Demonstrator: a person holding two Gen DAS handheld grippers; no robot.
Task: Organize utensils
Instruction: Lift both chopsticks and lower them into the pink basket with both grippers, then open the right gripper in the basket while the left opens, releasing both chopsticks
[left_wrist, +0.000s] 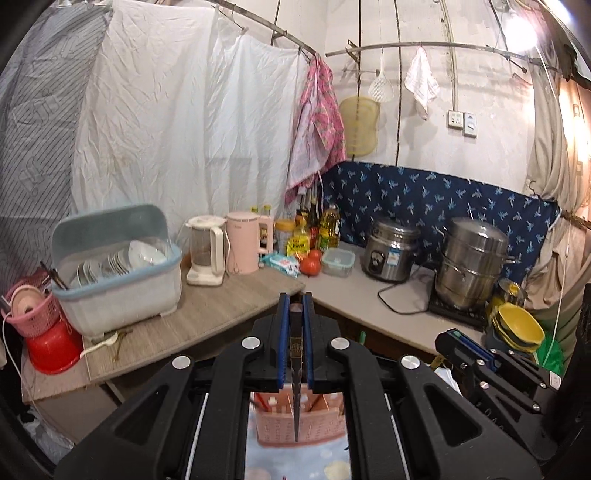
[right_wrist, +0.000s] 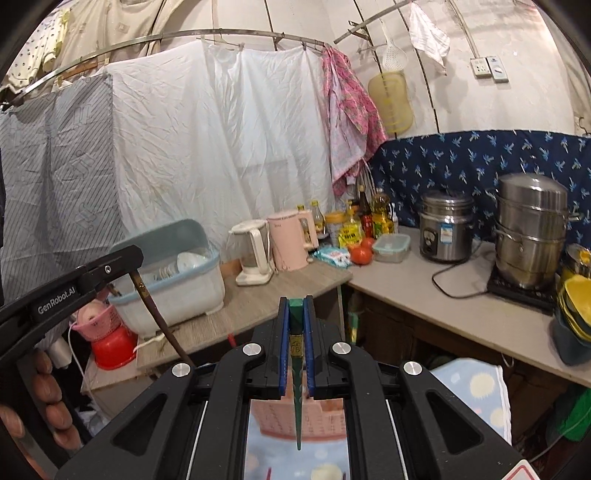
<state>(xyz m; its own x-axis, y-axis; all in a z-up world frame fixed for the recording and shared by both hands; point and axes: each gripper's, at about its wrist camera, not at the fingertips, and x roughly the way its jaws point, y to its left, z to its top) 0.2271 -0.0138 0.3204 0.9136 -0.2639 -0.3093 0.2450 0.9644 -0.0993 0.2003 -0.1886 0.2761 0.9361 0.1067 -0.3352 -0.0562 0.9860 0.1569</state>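
Left gripper (left_wrist: 296, 301): jaws narrow, clamped on a dark brown chopstick (left_wrist: 296, 369). Stick hangs tip-down btwn the blue pads; upper end hidden in the jaws. Seen from right wrist view, same stick slants down out of the gripper.

Right gripper (right_wrist: 295, 303): jaws narrow, clamped on a green chopstick (right_wrist: 297, 406) w/ gold band, tip pointing down. Green top shows above pads.

Pink slotted utensil holder (left_wrist: 299, 417) sits directly below both sticks, on a blue spotted cloth (right_wrist: 476, 391). Mostly blocked by gripper bodies; contents hard to make out, only a few thin rods visible at its rim in left view. Neither stick tip can be confirmed touching holder.

Fingers of a hand (right_wrist: 48, 398) at left edge of right view, partly cut off.

Background: covered dish rack (left_wrist: 118, 266) on wooden counter (left_wrist: 221, 314), plates inside blurred. Pink kettle (left_wrist: 243, 240), rice cooker (left_wrist: 391, 251), steel steamer pot (left_wrist: 472, 262) on counter, well apart from grippers. Yellow bowls (left_wrist: 517, 325) partly cut off at right.
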